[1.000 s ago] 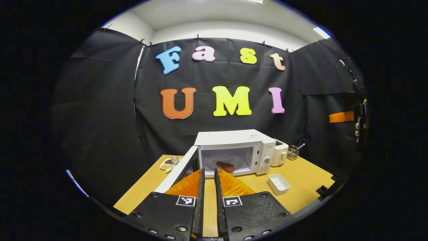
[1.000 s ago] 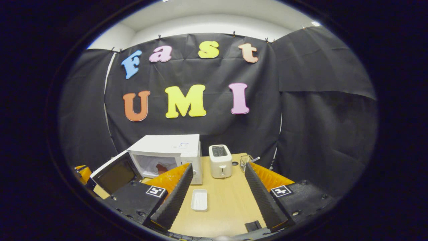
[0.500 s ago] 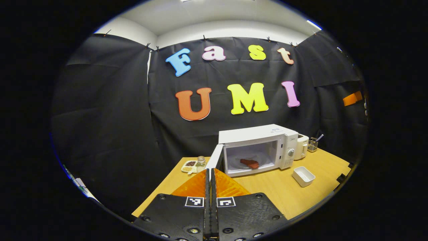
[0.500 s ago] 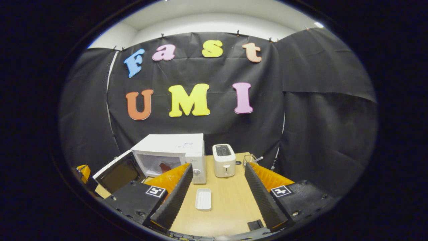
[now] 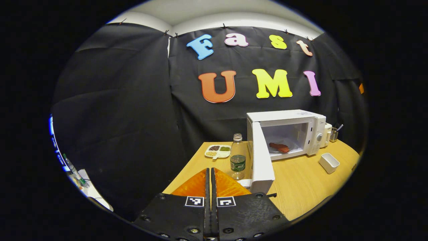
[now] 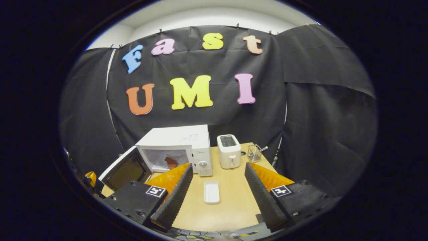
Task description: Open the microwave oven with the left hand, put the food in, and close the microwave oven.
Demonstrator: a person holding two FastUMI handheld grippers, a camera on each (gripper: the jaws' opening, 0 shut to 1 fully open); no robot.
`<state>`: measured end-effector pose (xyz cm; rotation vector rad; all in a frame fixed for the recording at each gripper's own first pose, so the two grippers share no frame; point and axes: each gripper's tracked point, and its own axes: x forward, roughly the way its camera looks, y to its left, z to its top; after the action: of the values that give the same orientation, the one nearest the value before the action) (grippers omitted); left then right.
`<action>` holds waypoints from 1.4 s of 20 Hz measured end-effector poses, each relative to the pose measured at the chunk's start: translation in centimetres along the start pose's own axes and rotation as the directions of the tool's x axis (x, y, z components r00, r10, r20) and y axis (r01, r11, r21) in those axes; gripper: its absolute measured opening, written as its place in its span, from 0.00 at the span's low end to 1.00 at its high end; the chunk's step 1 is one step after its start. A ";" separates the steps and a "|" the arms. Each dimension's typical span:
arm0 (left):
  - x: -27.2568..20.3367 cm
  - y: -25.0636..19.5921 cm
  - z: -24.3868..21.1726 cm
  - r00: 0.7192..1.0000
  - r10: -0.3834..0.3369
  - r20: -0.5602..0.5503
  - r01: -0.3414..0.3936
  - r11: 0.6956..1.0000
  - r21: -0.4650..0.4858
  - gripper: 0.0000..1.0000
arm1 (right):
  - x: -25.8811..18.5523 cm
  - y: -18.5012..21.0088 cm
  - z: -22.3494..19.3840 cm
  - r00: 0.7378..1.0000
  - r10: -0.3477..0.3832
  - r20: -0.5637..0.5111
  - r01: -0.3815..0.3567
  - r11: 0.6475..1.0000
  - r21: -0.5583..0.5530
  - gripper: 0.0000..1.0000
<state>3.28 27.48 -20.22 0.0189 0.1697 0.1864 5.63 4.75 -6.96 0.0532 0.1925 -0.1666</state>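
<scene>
The food (image 5: 279, 147) lies inside the microwave (image 5: 287, 132) at the desk's (image 5: 301, 187) far edge, door (image 5: 260, 160) open. My left tongs (image 5: 211, 187) are pressed together, empty; my right tongs (image 6: 217, 187) are wide. Next, I judge: push the door closed.

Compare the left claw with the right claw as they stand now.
The left claw has its fingers pressed together with no gap; the right claw is spread wide. The left points beside the open microwave door; the right frames the white tray. Both hold nothing and have orange-backed black fingers.
</scene>
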 end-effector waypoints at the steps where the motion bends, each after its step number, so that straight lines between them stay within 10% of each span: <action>1: 0.6 0.1 -1.2 0.999 -0.006 -0.033 0.005 1.000 -0.011 0.00 | -0.2 0.2 -0.1 1.000 0.000 -0.006 0.000 1.000 -0.007 0.99; 15: 0.9 -5.0 -3.7 0.988 -0.128 -0.084 0.130 0.991 0.013 0.00 | 1.3 4.2 -1.2 0.995 0.083 -0.061 -0.087 0.994 -0.061 0.99; 28: 2.1 -21.1 -2.6 0.934 -0.342 -0.105 0.345 0.939 0.012 0.00 | 5.0 -1.2 0.1 0.996 0.070 -0.057 -0.073 0.996 -0.048 0.91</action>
<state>8.71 7.10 -23.90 0.0095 0.2748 -0.1661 10.32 2.73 -7.90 0.0147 0.2495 -0.0885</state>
